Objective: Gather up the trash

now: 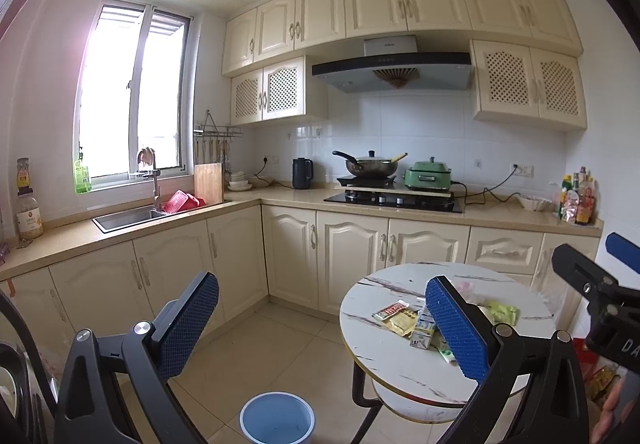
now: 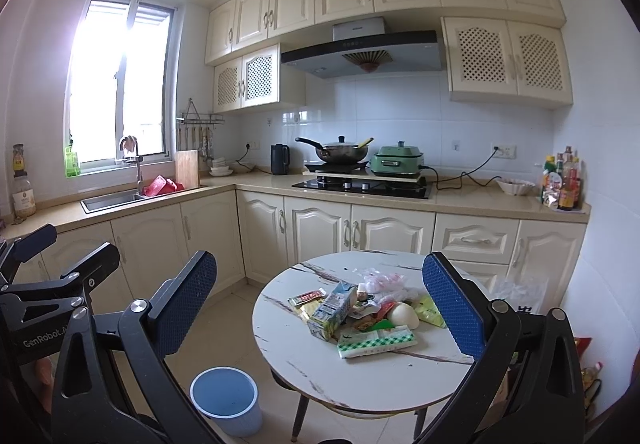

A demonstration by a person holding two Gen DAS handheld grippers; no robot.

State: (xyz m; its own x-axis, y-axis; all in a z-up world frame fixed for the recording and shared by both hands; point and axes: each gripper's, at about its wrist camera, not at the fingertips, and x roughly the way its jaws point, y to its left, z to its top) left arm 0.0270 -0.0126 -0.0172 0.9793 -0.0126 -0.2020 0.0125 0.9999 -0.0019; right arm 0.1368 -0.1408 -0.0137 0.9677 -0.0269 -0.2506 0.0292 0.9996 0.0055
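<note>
A heap of trash lies on the round marble-look table point(image 2: 304, 360): a milk carton point(image 2: 332, 308), a green-checked tissue pack point(image 2: 376, 342), snack wrappers point(image 2: 306, 298), a clear plastic bag point(image 2: 380, 280) and a pale round lump point(image 2: 402, 314). A light blue bin point(image 2: 225, 400) stands on the floor left of the table. My right gripper point(image 2: 320, 312) is open, held in the air before the table. My left gripper point(image 1: 324, 324) is open too, above the bin point(image 1: 277, 418), with the trash pile point(image 1: 416, 324) partly behind its right finger. Neither holds anything.
Cream cabinets run along an L-shaped counter point(image 2: 480, 200) with a sink point(image 2: 108, 200), a hob with a wok point(image 2: 340, 152), a green cooker point(image 2: 398, 162), a kettle and sauce bottles point(image 2: 560, 184). Bags sit on the floor right of the table point(image 2: 520, 296). Tiled floor point(image 2: 224, 332) lies between cabinets and table.
</note>
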